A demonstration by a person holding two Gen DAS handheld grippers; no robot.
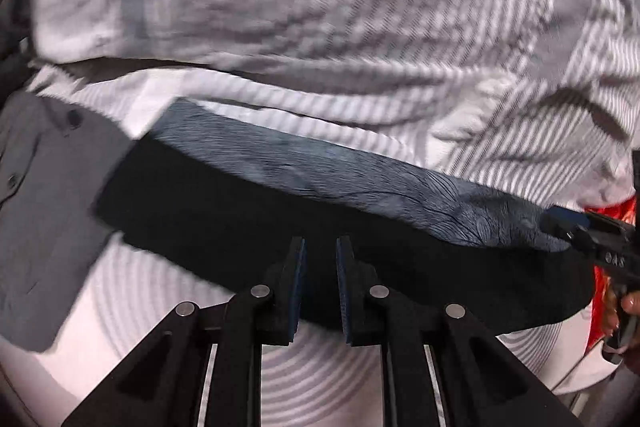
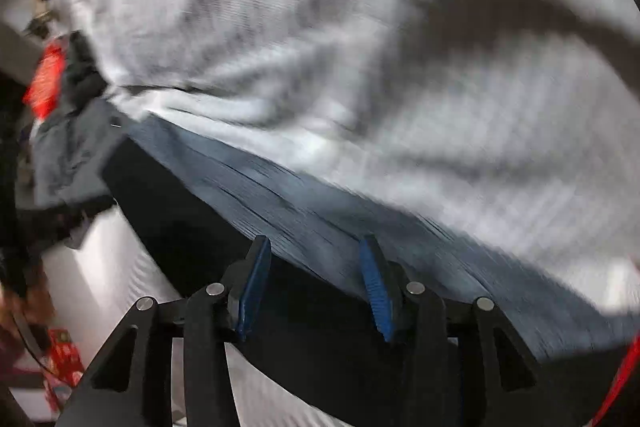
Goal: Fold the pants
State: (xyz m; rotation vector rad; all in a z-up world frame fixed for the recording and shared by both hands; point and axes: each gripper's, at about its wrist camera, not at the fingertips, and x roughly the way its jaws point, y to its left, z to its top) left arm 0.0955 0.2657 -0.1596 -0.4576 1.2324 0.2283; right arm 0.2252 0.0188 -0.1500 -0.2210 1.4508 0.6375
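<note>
The dark blue-grey pants (image 1: 320, 167) lie as a long folded band across the striped sheet; their near part looks black in shadow. My left gripper (image 1: 321, 247) is over that dark near edge, its jaws close together with dark cloth filling the narrow gap. In the right wrist view the same pants (image 2: 320, 211) run slantwise, blurred. My right gripper (image 2: 316, 247) stands open over them, its blue pads well apart and not pressing the cloth. From the left wrist view the right gripper (image 1: 600, 247) shows at the pants' right end, with a hand (image 1: 628, 307) on it.
A white striped sheet (image 1: 320, 7) with wrinkles covers the surface all around. A grey buttoned shirt (image 1: 40, 207) lies at the pants' left end. Something red (image 1: 624, 211) shows at the right edge, and red items (image 2: 44, 83) sit at the far left of the right wrist view.
</note>
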